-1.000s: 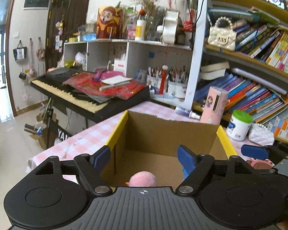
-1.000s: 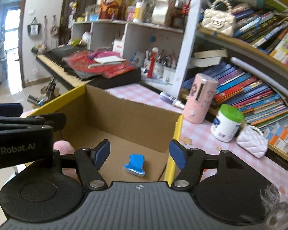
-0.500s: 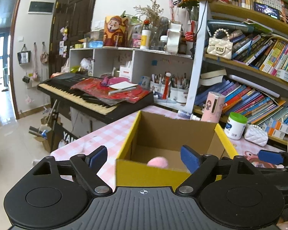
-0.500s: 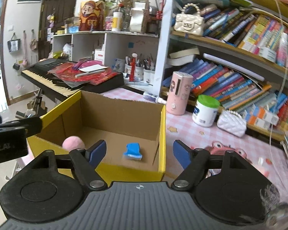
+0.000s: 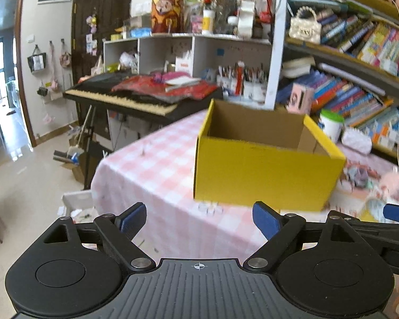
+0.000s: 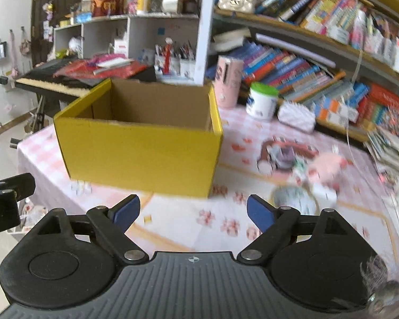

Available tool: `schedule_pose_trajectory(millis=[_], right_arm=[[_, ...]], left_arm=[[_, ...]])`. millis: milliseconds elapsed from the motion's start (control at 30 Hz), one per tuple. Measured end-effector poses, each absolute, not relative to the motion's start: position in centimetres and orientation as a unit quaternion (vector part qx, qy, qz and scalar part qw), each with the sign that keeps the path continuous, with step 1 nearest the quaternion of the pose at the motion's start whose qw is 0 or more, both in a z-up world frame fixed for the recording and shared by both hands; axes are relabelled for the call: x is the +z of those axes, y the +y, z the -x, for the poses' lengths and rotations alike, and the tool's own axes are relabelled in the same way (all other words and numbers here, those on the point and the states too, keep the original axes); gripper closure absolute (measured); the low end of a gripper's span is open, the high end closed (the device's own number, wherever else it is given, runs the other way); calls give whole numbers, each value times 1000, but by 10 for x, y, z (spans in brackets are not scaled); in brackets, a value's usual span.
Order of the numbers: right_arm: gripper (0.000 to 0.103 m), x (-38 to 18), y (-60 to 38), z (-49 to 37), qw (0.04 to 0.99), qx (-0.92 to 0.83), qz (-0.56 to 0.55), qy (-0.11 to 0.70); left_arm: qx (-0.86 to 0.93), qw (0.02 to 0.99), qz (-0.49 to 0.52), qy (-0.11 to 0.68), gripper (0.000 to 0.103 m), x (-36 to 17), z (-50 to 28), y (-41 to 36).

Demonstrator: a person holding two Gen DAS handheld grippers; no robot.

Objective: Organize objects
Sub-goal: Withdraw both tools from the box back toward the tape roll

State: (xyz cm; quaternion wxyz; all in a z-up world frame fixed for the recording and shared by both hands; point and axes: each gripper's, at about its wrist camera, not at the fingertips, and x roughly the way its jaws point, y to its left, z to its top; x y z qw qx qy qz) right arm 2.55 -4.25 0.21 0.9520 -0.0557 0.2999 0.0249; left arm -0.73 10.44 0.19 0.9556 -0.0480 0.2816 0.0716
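Now both grippers hang short of the yellow box (image 5: 266,175), with nothing between their fingers. The left gripper (image 5: 199,219) stands wide; its jaws have just been opening, and only the pink checked tablecloth (image 5: 157,164) shows in the gap. The right gripper (image 6: 193,211) is also spread wide, its jaws likewise just opening, over a bare stretch of cloth printed with small flowers.

From the left wrist view, the box sits at about 1 o'clock from the gripper, well apart from it, its open top showing brown card inside. What lies in it is hidden by the near wall. From the right wrist view, the same box is at 11 o'clock, its near right corner just past the fingertips.

At 2 o'clock from the right gripper lies a blurred cluster of small things on the cloth: a pink plush (image 6: 329,167), a greyish toy (image 6: 282,156) just beside it, and a round pale item (image 6: 295,199) nearer the gripper. They are too smeared to name closer.

Behind the box, at 12 to 1 o'clock, stand a pink canister (image 6: 228,82) and a white jar with a green lid (image 6: 262,99), with a white quilted pouch (image 6: 296,117) to their right. A keyboard (image 5: 125,101) sits at 10 o'clock in the left view.

The left gripper's black body edges into the right view at 9 o'clock.
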Motion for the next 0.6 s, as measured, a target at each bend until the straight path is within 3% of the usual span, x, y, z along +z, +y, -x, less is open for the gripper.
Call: schedule_pose_trajectory(millis=[600], right_arm=[[13,-14,-81,36,940,-54,20,336]], left_arm=[[-2,948,21,319,14,-10,38,74]])
